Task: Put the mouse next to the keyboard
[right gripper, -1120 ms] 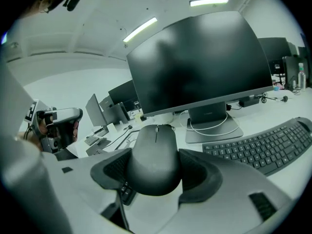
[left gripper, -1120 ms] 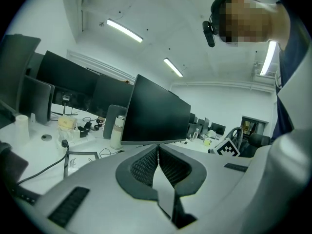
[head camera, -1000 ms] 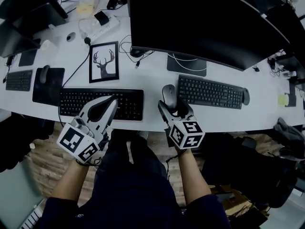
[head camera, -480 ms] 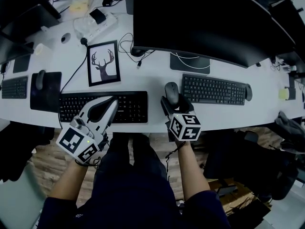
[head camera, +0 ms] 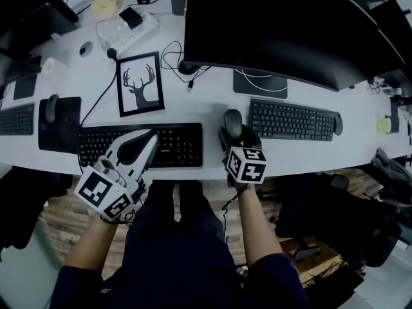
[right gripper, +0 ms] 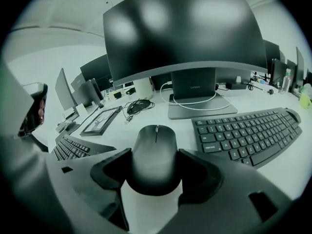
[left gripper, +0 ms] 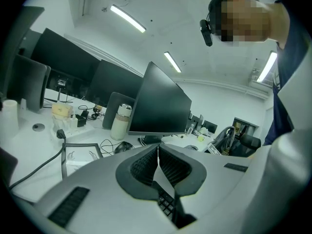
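Right gripper (right gripper: pixel 156 174): fingers closed on the flanks of the black mouse (right gripper: pixel 155 155), which lay on the white surface (head camera: pixel 193 105) between two keyboards, just left of the right-hand keyboard (head camera: pixel 293 120). Left gripper (left gripper: pixel 158 165): fingers pressed together, empty, above the left-hand keyboard (head camera: pixel 145 145).

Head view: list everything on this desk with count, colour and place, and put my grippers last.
mouse: one, black, between the centre and right keyboards
keyboards: three, black, centre, right, far left
second mouse: one, dark, on the mouse pad
mouse pad: one, black, left
framed deer picture: one, black frame, behind the centre keyboard
large monitor: one, black, back
power strip: one, white, back left
left hand-held gripper: white, jaws together, over the centre keyboard
right hand-held gripper: jaws closed on the mouse
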The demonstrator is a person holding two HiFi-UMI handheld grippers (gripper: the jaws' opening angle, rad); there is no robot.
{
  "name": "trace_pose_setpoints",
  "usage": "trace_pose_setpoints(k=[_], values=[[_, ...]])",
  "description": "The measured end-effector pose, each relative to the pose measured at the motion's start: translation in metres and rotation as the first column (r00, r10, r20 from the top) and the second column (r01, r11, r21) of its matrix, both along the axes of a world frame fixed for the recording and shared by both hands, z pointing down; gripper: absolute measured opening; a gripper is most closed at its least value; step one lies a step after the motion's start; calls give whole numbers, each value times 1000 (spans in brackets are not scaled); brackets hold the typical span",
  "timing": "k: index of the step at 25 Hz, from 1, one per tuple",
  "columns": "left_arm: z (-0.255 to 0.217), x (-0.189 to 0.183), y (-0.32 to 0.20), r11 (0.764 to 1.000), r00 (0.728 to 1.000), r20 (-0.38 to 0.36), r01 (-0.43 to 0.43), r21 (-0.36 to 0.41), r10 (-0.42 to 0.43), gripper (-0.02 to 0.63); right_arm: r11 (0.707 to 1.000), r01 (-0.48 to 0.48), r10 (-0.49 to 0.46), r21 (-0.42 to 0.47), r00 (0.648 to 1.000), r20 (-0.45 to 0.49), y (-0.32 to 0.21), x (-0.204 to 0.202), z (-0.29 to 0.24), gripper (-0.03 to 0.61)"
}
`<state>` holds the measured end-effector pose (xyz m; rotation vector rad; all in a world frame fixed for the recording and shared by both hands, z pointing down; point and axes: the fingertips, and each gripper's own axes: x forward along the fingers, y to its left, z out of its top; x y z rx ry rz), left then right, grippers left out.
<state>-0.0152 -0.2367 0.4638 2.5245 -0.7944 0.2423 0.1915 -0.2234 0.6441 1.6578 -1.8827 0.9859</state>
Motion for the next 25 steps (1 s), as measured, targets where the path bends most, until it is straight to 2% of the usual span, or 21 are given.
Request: trace_pose_setpoints(k=[16,25], values=[[6,5,-13,1000,1000,-1,-14,-15,14,37,997,12,-22,-75,990,-142,-7,5,18,305],[5,7,-18,1000,1000,-7,-18,-14,18,37,993,25,-43,-118,987,-156,-8,5,25,307]])
